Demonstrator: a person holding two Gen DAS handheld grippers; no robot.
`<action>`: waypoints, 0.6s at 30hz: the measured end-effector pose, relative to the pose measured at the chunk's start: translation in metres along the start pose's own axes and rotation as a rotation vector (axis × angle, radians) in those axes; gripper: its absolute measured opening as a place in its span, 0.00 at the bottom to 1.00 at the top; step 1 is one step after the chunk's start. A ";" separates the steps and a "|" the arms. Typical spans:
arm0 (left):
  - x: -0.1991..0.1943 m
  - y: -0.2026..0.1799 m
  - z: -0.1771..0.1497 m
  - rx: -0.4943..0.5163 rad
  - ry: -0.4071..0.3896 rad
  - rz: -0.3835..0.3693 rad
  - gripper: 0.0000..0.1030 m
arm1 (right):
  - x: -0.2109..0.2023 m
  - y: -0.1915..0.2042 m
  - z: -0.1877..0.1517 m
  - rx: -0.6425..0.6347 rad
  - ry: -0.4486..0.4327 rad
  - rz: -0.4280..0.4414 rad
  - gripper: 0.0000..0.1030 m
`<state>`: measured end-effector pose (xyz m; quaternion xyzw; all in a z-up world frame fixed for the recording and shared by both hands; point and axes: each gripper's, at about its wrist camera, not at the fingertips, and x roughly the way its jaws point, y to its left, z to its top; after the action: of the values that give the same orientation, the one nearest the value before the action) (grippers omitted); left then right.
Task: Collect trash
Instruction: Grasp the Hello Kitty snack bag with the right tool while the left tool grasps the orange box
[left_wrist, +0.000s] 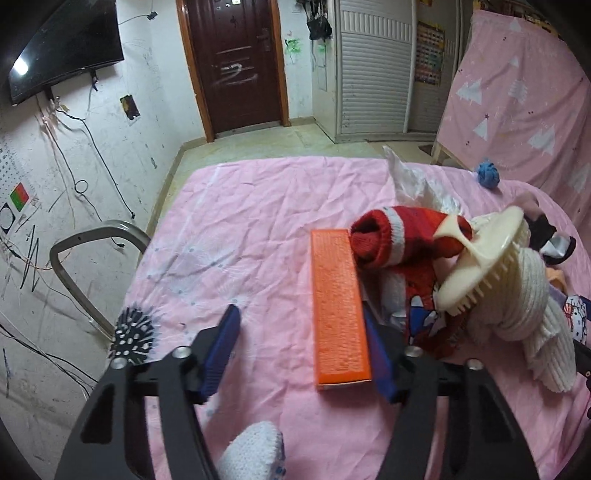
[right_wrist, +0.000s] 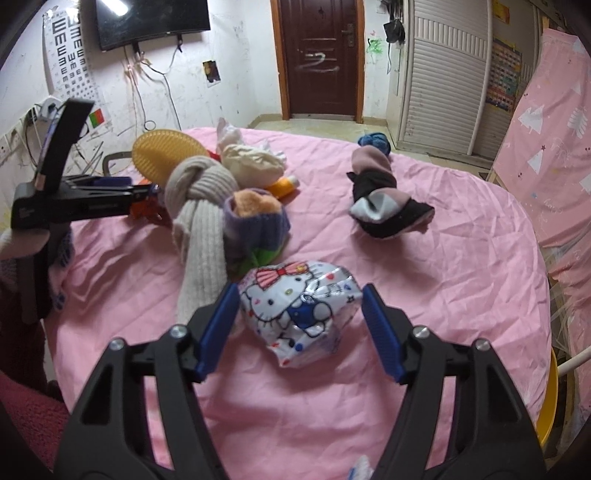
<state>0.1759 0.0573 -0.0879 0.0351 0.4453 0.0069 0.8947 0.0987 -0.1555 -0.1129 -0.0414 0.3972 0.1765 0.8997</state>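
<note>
In the left wrist view my left gripper is open, its jaws either side of an orange box lying on the pink sheet; the right finger touches the box, the left finger stands apart. In the right wrist view my right gripper is open around a crumpled Hello Kitty wrapper on the sheet, without squeezing it. The left gripper shows from the side at the left of the right wrist view. A white crumpled plastic bag lies beyond the red sock.
Rolled socks lie about: red and white, cream, purple and orange, black and grey, blue. A cream brush and a black hairbrush lie on the bed. A chair frame stands left.
</note>
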 end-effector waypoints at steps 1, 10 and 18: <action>0.003 -0.002 0.000 -0.001 0.009 -0.015 0.41 | 0.001 0.000 0.000 -0.002 0.004 -0.001 0.54; -0.009 0.003 -0.005 -0.061 -0.027 -0.046 0.13 | -0.002 0.008 -0.001 -0.043 -0.022 -0.036 0.38; -0.045 0.003 -0.008 -0.074 -0.092 -0.030 0.13 | -0.021 -0.008 -0.005 0.036 -0.111 -0.020 0.38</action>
<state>0.1424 0.0585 -0.0570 -0.0044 0.4036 0.0081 0.9149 0.0848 -0.1702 -0.1010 -0.0192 0.3493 0.1623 0.9226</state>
